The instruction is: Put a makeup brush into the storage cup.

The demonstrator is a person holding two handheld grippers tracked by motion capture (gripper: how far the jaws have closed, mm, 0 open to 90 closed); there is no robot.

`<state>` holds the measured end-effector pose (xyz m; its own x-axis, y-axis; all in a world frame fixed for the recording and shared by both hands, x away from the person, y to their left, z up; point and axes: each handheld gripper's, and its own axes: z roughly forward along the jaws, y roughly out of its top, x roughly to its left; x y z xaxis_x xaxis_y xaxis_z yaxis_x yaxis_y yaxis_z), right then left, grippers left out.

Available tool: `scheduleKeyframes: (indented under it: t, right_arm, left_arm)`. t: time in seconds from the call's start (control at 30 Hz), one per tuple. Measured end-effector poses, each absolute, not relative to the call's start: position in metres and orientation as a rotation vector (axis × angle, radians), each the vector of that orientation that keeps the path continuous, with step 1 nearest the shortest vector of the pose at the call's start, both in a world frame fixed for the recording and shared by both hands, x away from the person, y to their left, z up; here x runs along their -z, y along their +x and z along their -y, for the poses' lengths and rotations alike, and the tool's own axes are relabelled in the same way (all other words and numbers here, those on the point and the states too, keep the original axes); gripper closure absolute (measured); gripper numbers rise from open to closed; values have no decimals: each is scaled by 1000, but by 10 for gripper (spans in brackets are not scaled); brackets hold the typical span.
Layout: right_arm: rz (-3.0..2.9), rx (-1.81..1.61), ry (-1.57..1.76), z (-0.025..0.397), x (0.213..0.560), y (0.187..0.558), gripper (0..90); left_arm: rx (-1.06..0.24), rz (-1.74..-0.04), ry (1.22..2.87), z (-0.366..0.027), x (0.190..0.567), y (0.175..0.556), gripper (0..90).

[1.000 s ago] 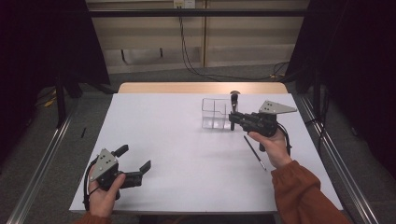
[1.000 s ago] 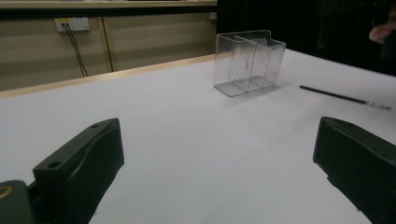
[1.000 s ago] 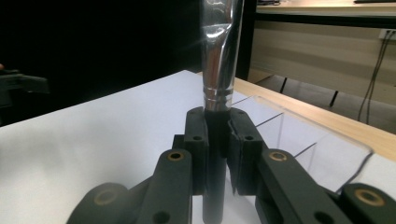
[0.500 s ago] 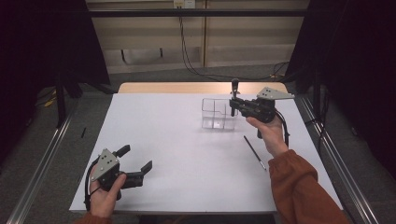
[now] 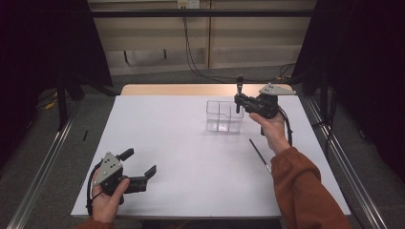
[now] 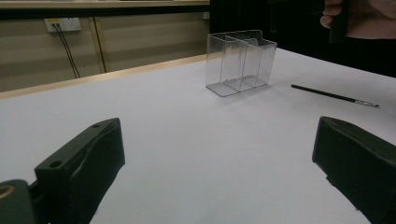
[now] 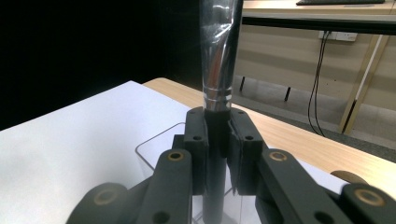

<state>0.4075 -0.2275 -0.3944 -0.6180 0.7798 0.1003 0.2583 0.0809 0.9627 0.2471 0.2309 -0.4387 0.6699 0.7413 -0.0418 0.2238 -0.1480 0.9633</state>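
My right gripper (image 5: 239, 103) is shut on a dark brush (image 5: 239, 86) with a silvery ferrule, held upright. It hovers over the right end of a clear divided holder (image 5: 223, 116) at the table's far right. In the right gripper view the brush handle (image 7: 218, 60) rises between the closed jaws of my right gripper (image 7: 217, 135), and the holder's rim (image 7: 156, 142) lies just below. My left gripper (image 5: 140, 162) rests open near the front left edge, far from the holder (image 6: 240, 60). Nothing sits between the jaws of my left gripper (image 6: 219, 154).
A thin black brush (image 5: 259, 153) lies flat on the white table (image 5: 181, 143) right of centre, near the person's right forearm; the left gripper view shows this thin brush (image 6: 334, 95) beyond the holder. A wooden strip (image 5: 181, 89) borders the far edge.
My right gripper has carried the brush up and away from the person, from beside the holder to above its right end. The left gripper has barely moved.
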Motion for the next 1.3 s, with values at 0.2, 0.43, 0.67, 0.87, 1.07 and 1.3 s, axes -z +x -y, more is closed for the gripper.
scheduleKeyframes:
  t: [0.2,0.43,0.67,0.87,1.07,1.3]
  right_arm:
    - [-1912,-1541,1049,227,399,412,799]
    - [-1906,-1537,1047,225,403,413,799]
    - [-1911,-1530,1061,225,411,415,799]
    - [-1925,-1526,1065,225,417,415,798]
    - [-1932,-1523,1068,225,425,413,798]
    - [-1955,-1502,1091,225,434,414,798]
  left_arm:
    - [-534,-777,1703,-232,440,249,25]
    - [-539,-781,1704,-234,440,249,25]
    - [-538,-777,1702,-234,441,250,26]
    - [-533,-780,1711,-233,442,251,26]
    - [-544,-784,1710,-234,442,251,25]
    - [-546,-782,1713,-234,443,252,24]
